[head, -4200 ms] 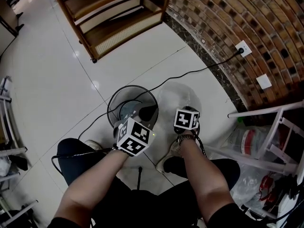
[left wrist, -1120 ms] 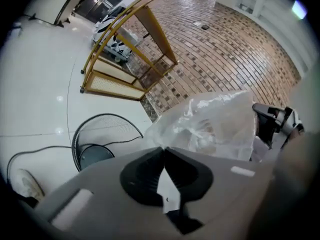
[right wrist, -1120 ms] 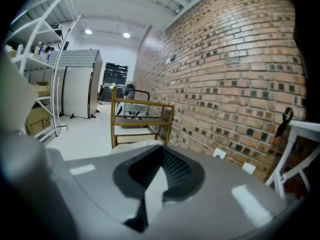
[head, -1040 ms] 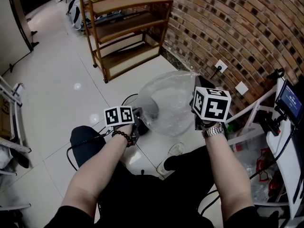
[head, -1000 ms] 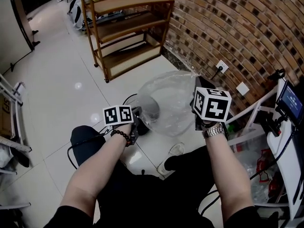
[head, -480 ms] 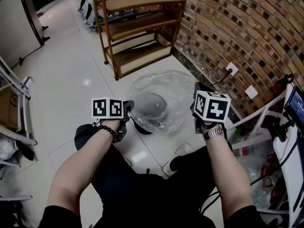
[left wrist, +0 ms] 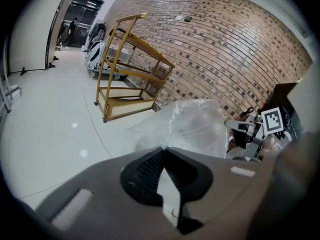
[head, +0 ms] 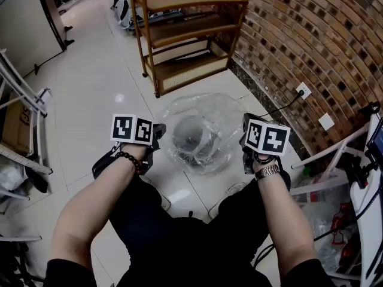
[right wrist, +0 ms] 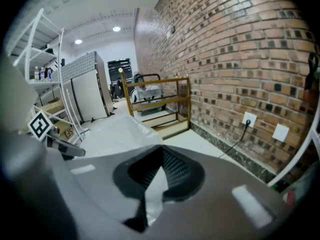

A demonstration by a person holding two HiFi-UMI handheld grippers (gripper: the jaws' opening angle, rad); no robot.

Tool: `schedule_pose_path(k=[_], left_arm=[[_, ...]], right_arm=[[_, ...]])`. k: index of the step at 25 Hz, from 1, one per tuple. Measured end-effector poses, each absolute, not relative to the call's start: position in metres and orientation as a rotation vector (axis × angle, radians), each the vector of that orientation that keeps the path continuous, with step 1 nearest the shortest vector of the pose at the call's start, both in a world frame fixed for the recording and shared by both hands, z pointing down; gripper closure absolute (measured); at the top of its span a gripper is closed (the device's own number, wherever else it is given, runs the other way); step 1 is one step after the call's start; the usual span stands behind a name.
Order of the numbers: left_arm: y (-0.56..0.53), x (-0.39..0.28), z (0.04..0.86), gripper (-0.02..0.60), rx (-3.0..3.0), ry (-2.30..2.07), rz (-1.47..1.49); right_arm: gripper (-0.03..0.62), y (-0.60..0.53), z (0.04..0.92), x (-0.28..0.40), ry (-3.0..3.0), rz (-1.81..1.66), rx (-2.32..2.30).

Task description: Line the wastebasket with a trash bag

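Head view, starting from the left: the left gripper [head: 158, 134] sits at about 9 o'clock from the wastebasket, held in a hand with a beaded bracelet [head: 128, 159] on the wrist. In its own gripper view the jaws are pinched tight together, with a thin bit of clear film caught between them, so it's clamped on the edge of the trash bag [head: 206, 115].

The bag is see-through and spread wide between the two grippers. The dark wastebasket [head: 192, 135] shows through the plastic, standing on the white tile floor [head: 90, 94] pretty much dead center. Can't tell if the film actually touches the rim.

At 12 o'clock from the basket there's a wooden shelf [head: 191, 31].

The right gripper [head: 246, 125] is at 3 o'clock from the basket, with a watch [head: 267, 171] on that wrist. Same deal there: jaws closed hard on the bag's edge, film sticking out between the pads.

Further right, around 2 o'clock, there's a brick wall [head: 317, 34] with a wall outlet [head: 303, 90] with a cord plugged in.
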State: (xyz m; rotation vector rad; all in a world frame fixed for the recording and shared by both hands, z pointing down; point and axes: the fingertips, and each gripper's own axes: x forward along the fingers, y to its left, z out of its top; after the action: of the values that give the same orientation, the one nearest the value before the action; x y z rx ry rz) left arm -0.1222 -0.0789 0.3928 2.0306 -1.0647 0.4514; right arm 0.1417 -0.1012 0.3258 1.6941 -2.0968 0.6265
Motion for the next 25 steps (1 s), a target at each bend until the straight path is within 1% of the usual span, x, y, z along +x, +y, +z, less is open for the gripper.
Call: schedule_pose_path(k=[12,25], left_arm=[[-0.080,-0.136,0.409,0.578,1.979,-1.087,0.569],[-0.104,-0.125,0.440,0.578,1.941,-1.077,0.631]], right_arm=[[0.591,-0.109,0.375,0.133,-2.039,0.700,1.640],[0.591,-0.128,0.422,0.146,-1.934,0.693,1.628]])
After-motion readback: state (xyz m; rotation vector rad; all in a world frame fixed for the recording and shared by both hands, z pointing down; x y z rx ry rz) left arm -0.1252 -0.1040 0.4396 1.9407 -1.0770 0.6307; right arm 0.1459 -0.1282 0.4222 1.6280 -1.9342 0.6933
